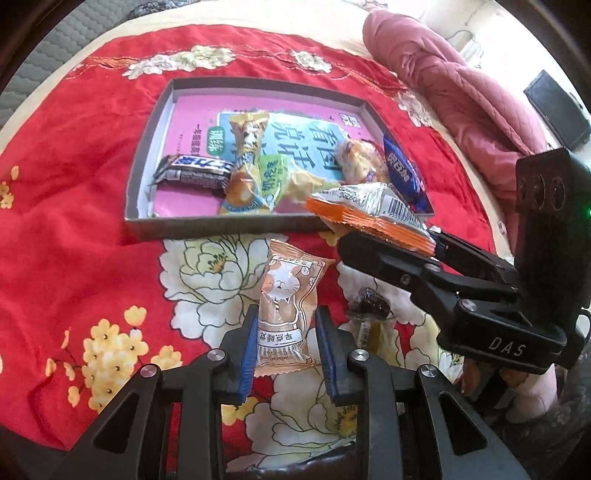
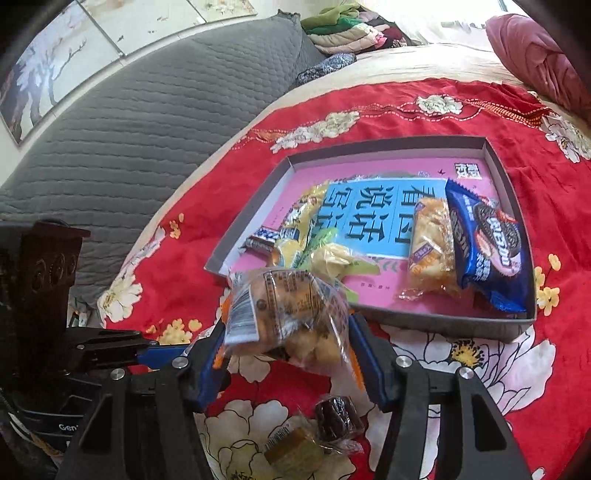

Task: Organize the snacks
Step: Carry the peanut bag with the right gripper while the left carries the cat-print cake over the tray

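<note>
Just ahead of both grippers, the tray point(image 1: 155, 155) is waiting; the left gripper point(image 1: 286, 338) is clamping a cat packet point(image 1: 284, 299), the right gripper point(image 2: 288, 347) is pinching a crinkly bag point(image 2: 284, 314) that may be slipping, so either could be dropping short onto the cloth point(image 1: 74, 184).

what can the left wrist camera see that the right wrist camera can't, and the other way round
Only the left wrist view shows the cat packet clamped in the left gripper, and the black box behind the pink quilt.

Only the right wrist view shows the grey quilted cushion, the wall panels and the folded clothes.

Both show the tray of snacks, the orange-edged bag in the right gripper, and the red cloth.
</note>
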A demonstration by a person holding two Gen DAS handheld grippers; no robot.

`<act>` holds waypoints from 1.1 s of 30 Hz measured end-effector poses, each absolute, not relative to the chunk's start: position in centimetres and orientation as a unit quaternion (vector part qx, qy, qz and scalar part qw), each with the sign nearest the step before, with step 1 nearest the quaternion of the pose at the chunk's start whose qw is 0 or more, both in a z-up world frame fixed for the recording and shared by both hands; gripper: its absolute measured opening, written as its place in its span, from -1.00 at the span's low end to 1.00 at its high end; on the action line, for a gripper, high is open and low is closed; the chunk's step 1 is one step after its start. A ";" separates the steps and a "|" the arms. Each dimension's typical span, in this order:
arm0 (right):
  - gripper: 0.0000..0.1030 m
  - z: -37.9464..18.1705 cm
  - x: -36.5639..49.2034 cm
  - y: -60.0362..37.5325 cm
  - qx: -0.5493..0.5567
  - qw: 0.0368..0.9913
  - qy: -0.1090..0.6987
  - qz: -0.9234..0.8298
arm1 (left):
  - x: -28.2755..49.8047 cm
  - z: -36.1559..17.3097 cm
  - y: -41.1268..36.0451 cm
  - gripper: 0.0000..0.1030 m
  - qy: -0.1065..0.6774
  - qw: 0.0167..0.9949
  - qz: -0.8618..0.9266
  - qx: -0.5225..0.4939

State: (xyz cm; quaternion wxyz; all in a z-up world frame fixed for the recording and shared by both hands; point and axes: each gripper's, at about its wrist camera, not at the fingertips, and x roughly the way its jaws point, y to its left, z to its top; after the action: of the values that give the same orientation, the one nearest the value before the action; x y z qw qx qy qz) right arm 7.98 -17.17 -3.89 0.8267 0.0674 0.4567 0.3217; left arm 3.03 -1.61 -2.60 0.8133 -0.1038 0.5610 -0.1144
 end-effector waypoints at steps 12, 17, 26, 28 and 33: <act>0.09 -3.6 8.5 -17.4 0.067 0.837 0.438 0.321 | 4.1 -2.5 -0.8 -0.41 0.557 0.814 -0.104 -0.126; 0.08 -3.9 9.4 -17.1 0.058 0.845 0.433 0.309 | 5.0 -2.3 -0.3 -0.41 0.551 0.818 -0.097 -0.133; 0.07 -4.0 10.4 -17.2 0.065 0.849 0.425 0.305 | 7.1 -1.6 0.8 -0.41 0.531 0.832 -0.078 -0.142; 0.04 -4.0 10.8 -17.4 0.068 0.850 0.425 0.304 | 7.4 -1.5 1.0 -0.41 0.527 0.835 -0.075 -0.141; 0.03 -4.1 11.4 -17.6 0.074 0.851 0.423 0.303 | 8.5 -1.4 1.3 -0.41 0.520 0.840 -0.069 -0.142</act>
State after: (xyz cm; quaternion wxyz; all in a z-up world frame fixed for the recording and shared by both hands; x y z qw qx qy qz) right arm 11.38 -17.65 -4.13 0.8508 0.0736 0.4234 0.3025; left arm 8.50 1.25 -1.37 0.8396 -0.1418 0.5199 -0.0688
